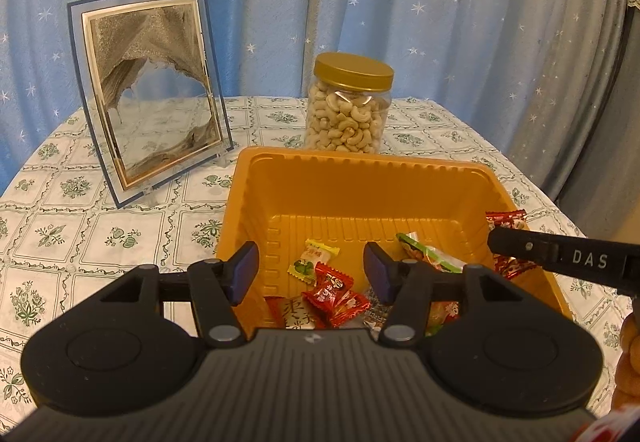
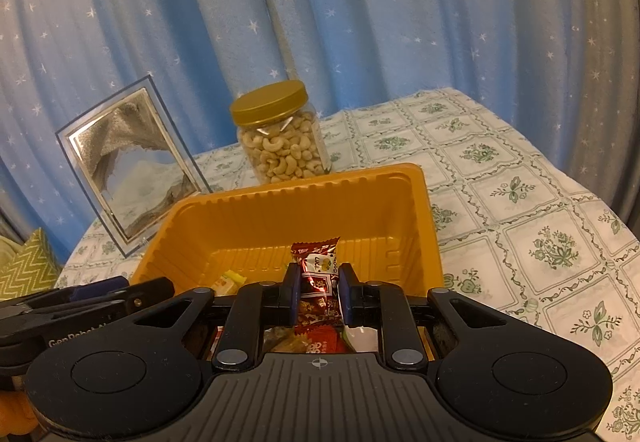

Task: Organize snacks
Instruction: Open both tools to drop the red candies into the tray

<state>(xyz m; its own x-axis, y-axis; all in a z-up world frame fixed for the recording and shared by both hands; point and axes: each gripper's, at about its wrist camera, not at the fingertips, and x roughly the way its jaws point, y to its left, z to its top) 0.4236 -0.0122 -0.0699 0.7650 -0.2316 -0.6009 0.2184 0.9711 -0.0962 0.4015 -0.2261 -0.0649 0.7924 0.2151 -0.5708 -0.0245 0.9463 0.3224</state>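
Note:
An orange plastic tray (image 1: pixel 360 178) (image 2: pixel 304 206) sits on the tablecloth with several wrapped snacks in it: red candies (image 1: pixel 334 292), a yellow-and-white sweet (image 1: pixel 316 256) and a green-wrapped one (image 1: pixel 430 254). My left gripper (image 1: pixel 312 266) hovers over the tray's near end, open, with nothing between its blue pads. My right gripper (image 2: pixel 319 292) is shut on a dark red snack packet (image 2: pixel 316 262) above the tray. That packet (image 1: pixel 506 220) and the right gripper's black finger (image 1: pixel 560 256) also show at the tray's right rim in the left wrist view.
A cashew jar with a gold lid (image 1: pixel 348 106) (image 2: pixel 280 134) stands behind the tray. A framed sand picture (image 1: pixel 148 94) (image 2: pixel 128 162) leans at the back left. The floral tablecloth (image 1: pixel 80 234) (image 2: pixel 540 222) drops off at rounded edges before blue star curtains.

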